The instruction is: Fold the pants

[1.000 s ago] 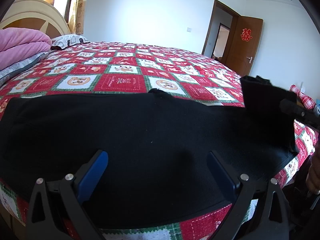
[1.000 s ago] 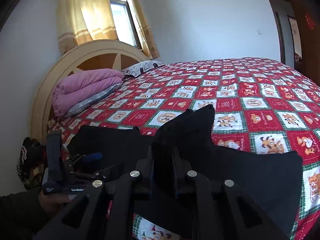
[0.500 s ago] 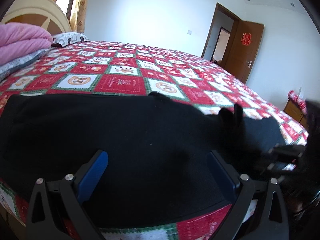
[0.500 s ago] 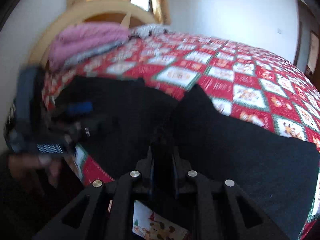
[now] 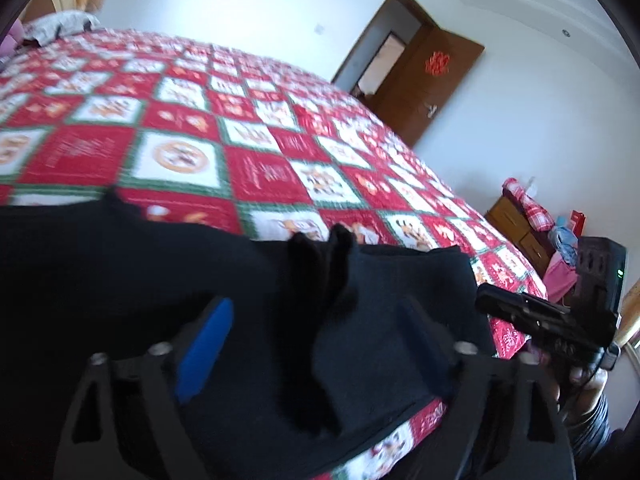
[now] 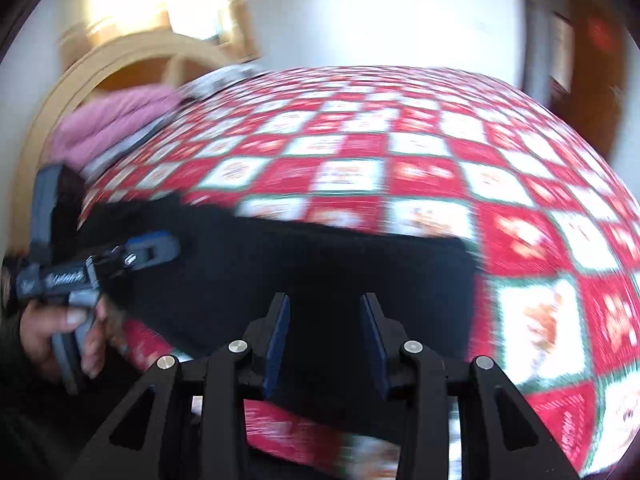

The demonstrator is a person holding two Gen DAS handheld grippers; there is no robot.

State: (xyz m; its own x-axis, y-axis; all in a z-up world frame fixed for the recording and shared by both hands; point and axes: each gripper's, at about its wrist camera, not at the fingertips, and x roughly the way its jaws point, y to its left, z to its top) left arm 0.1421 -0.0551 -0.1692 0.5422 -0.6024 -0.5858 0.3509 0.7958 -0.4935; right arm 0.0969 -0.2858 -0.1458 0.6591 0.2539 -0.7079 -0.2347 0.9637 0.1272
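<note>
Right gripper (image 6: 323,340) just opening, nothing pinched, hovering above black fabric pants (image 6: 320,280) at near edge of red patchwork-quilted bed (image 6: 440,152). Left gripper (image 5: 316,344) closing, empty. First fold laid; next, regrasp folded end.

The bed (image 5: 256,168) wears a red, white and green checked quilt (image 6: 400,168). Black pants (image 5: 120,272) lie flat along its near edge, one end folded over. Folded pink bedding (image 6: 116,120) and a pillow (image 5: 60,26) sit by the headboard (image 6: 132,68).
</note>
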